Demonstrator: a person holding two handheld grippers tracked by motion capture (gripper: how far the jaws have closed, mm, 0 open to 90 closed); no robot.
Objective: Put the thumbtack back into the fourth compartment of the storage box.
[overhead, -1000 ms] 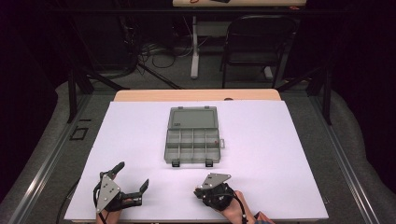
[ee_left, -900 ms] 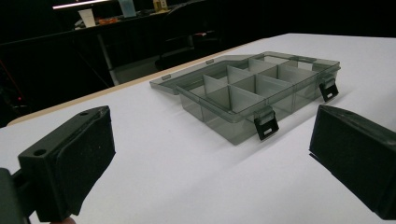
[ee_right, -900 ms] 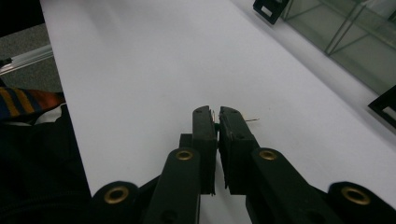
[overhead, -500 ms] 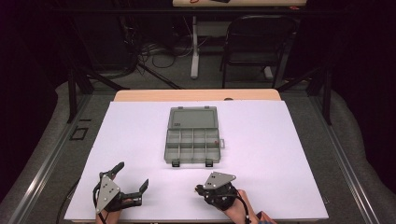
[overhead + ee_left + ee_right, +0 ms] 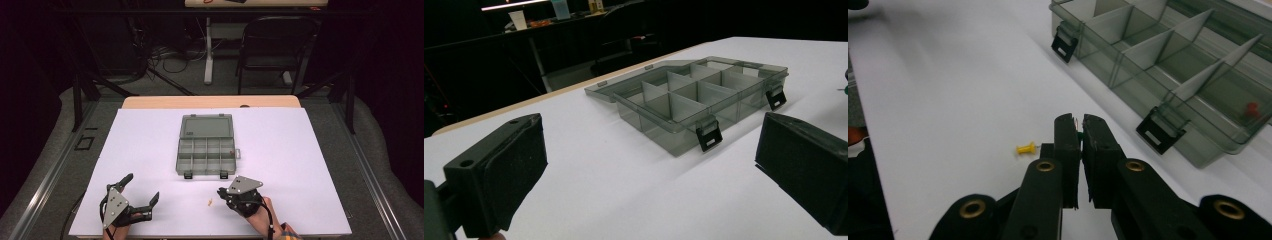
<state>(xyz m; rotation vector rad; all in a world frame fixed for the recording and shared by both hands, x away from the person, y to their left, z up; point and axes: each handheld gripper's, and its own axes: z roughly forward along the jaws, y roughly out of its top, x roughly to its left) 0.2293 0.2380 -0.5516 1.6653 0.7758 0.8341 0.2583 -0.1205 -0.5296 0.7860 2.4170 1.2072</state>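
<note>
A smoky clear organizer box (image 5: 205,145) lies open mid-table, its lid folded back, and a red push pin (image 5: 231,149) sits in its front right compartment. My right gripper (image 5: 221,193) hovers just in front of the box. In the right gripper view it (image 5: 1081,125) is shut on a small green push pin (image 5: 1080,135), of which just a sliver peeks out between the pads. A yellow push pin (image 5: 1026,148) lies on the white table, left of those jaws. My left gripper (image 5: 141,187) rests at the front left, open and holding nothing, its jaws wide apart (image 5: 651,172).
A white sheet (image 5: 300,150) covers the table, with a wooden edge (image 5: 210,102) at the far side. Beyond it, a chair (image 5: 272,50) and cables stand on the dark floor. The box latches (image 5: 1156,131) face my grippers.
My right gripper has lifted a little and shifted toward the box, still shut. The left gripper and the box have kept still.
</note>
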